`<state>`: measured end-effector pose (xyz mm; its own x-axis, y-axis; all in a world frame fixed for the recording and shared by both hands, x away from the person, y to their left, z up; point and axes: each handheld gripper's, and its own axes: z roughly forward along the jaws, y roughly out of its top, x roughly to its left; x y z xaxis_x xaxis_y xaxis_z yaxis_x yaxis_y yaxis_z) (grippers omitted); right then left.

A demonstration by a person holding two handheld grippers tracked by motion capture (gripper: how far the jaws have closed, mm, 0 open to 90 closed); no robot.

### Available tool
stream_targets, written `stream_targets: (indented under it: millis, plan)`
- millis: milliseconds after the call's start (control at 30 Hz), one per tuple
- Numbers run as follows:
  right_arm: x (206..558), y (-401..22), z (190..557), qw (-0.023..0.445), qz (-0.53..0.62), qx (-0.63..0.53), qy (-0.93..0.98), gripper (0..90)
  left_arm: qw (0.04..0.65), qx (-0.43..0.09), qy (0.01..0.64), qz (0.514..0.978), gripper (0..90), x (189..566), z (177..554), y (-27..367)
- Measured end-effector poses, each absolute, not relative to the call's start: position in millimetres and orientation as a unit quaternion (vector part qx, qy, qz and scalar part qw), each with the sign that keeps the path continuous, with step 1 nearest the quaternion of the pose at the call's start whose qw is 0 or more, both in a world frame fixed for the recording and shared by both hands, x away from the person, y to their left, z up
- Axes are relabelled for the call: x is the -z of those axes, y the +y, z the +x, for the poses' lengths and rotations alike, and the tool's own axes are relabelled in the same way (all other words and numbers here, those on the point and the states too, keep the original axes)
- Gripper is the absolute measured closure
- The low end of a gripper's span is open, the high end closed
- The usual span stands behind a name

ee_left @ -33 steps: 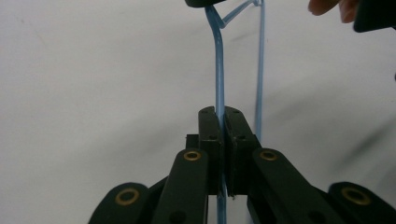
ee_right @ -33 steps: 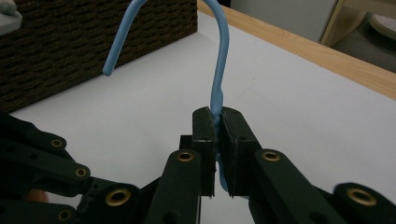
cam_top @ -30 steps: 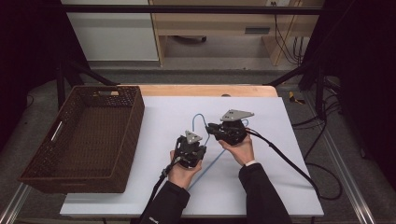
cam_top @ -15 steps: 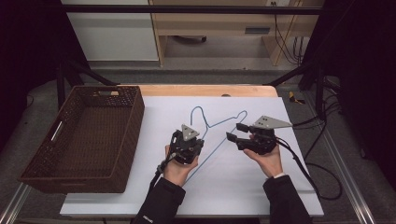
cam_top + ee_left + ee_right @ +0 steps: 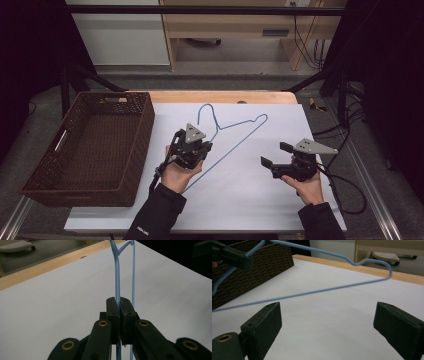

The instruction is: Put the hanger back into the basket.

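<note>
**Right gripper drawn back, hanger left to the left**

Since a second ago, pulled away from the left gripper (image 5: 192, 148) toward the table's right side: the right gripper (image 5: 278, 156), jaws now spread wide and empty. Left jaws clamped on a wire of the blue hanger (image 5: 235, 131), lifted clear of the white table (image 5: 260, 200). Wicker basket (image 5: 47, 187) at the left, empty. Probably a one-handed carry after release; next, likely swinging the hanger toward the basket, keeping the hook from snagging its rim.
</note>
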<state>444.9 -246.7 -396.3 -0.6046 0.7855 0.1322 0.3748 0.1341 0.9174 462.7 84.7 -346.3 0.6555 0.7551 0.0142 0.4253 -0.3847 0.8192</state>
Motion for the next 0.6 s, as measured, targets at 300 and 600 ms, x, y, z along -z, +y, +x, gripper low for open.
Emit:
stream_targets:
  millis: [300,600]
  plan:
    - [405.1,-261.0,431.6,0.200,0.408,-0.518,0.725,4.3,0.418,-0.206,0.349,0.813,87.5,323.2,460.0,107.9]
    - [406.9,-263.4,424.3,0.204,0.403,-0.511,0.732,4.5,0.421,-0.219,0.331,0.816,87.5,298.0,456.6,136.9]
